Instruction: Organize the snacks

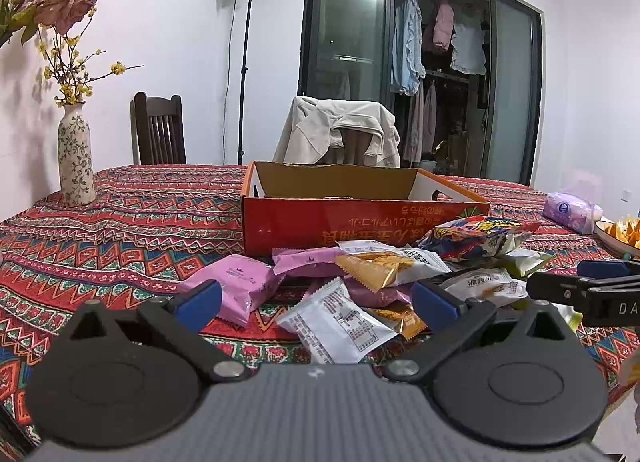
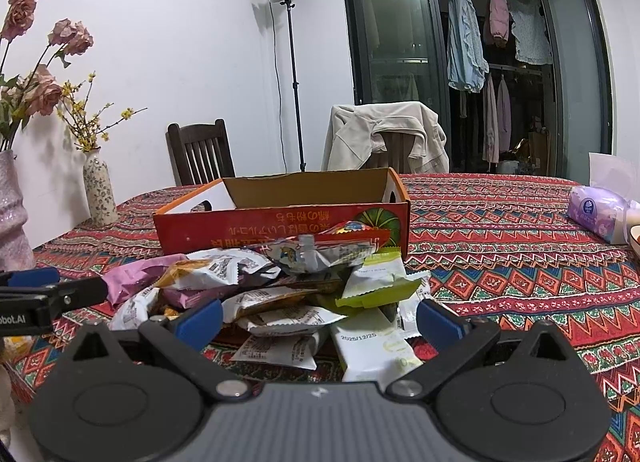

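Left gripper [image 1: 316, 298] wide, empty, near white packet [image 1: 334, 322]; right gripper [image 2: 320, 316] wide too. Nip one packet's edge, lift into far box [image 1: 360, 218].

The left gripper [image 1: 316, 300] is level and points toward twelve o'clock, its jaws spread wide with nothing between the blue pads [image 1: 200, 302]. The right gripper [image 2: 319, 318] is likewise level, facing twelve o'clock, jaws wide apart and holding nothing. The two sit side by side: in the left wrist view the right gripper's fingers enter from three o'clock, and in the right wrist view the left gripper's fingers enter from nine o'clock.
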